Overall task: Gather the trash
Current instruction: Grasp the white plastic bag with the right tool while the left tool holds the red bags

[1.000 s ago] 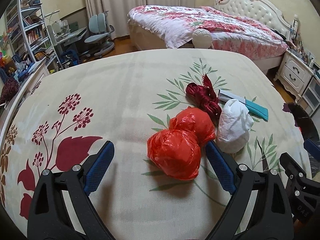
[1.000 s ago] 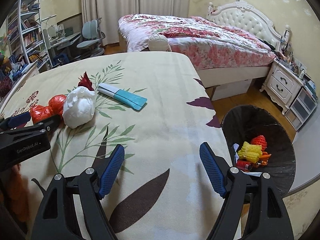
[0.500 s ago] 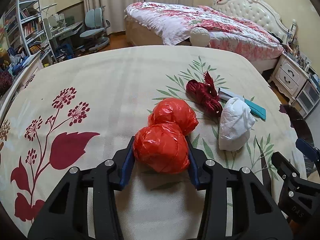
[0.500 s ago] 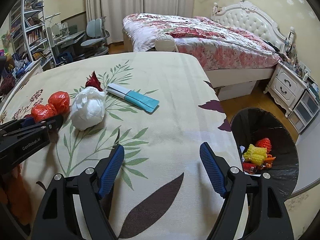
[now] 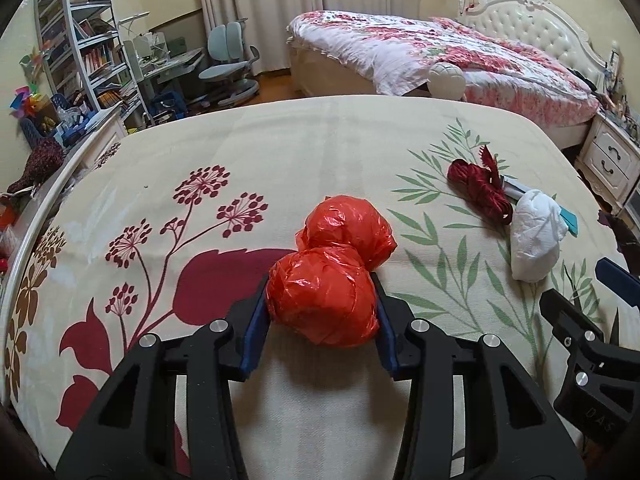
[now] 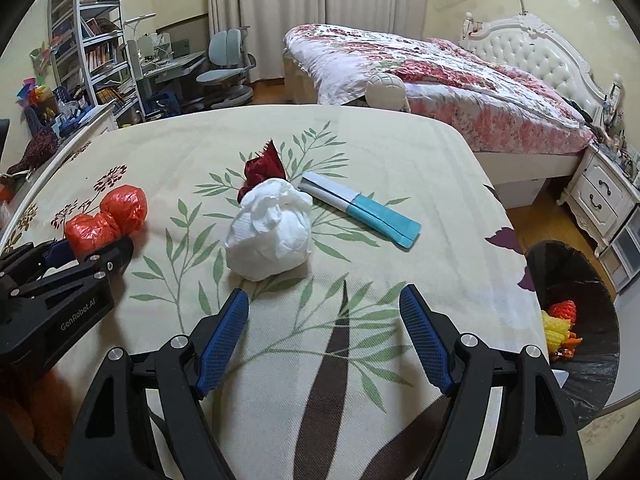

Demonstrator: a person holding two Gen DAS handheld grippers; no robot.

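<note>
Jaws of left gripper [image 5: 322, 312] clamp red bag [image 5: 324, 292], mid-table [image 5: 280, 152].

Black tongs [image 6: 323, 336], blue ribbed pads [image 6: 224, 340], silver screws.

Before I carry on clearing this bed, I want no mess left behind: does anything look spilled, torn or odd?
Nothing spilled or torn. The red bag bundle sits whole in the left tool; the white wad, red ribbon and teal packet lie loose on the bedspread.
</note>
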